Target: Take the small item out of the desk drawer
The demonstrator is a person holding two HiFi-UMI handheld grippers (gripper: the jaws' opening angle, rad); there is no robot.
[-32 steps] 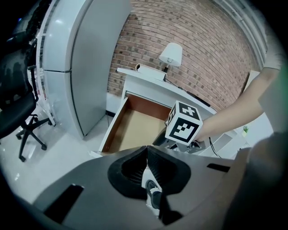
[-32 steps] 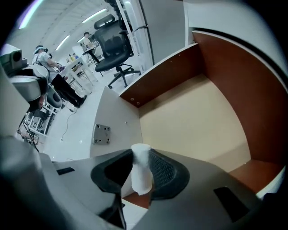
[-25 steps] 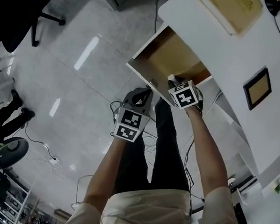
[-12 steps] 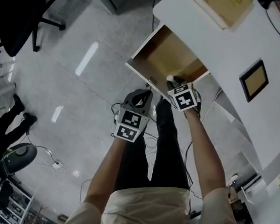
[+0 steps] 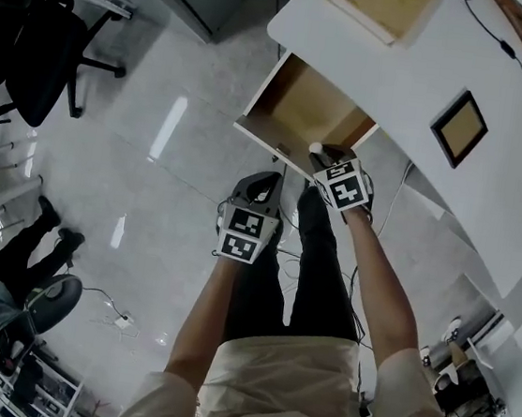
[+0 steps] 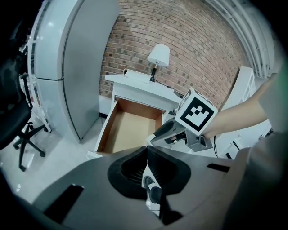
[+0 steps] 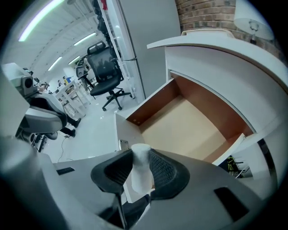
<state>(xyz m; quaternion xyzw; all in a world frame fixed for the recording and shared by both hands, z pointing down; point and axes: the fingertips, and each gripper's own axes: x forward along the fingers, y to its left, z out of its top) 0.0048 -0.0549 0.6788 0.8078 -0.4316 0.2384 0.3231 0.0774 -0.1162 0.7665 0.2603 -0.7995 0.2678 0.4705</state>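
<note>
**White cylinder held in the right tongs at the open drawer's front**

The right tongs (image 7: 140,155) grip a small white cylinder (image 7: 139,177) upright between their dark ribbed pads, which it keeps fairly wide apart. Just beyond their tips lies the open drawer (image 7: 189,128) with its wooden floor, under the white desk (image 5: 419,71). The left tongs (image 6: 147,150) hang beside the right ones, nearer the person, with their jaws closed tip to tip and nothing between them. A shoe (image 6: 152,193) shows below.
</note>
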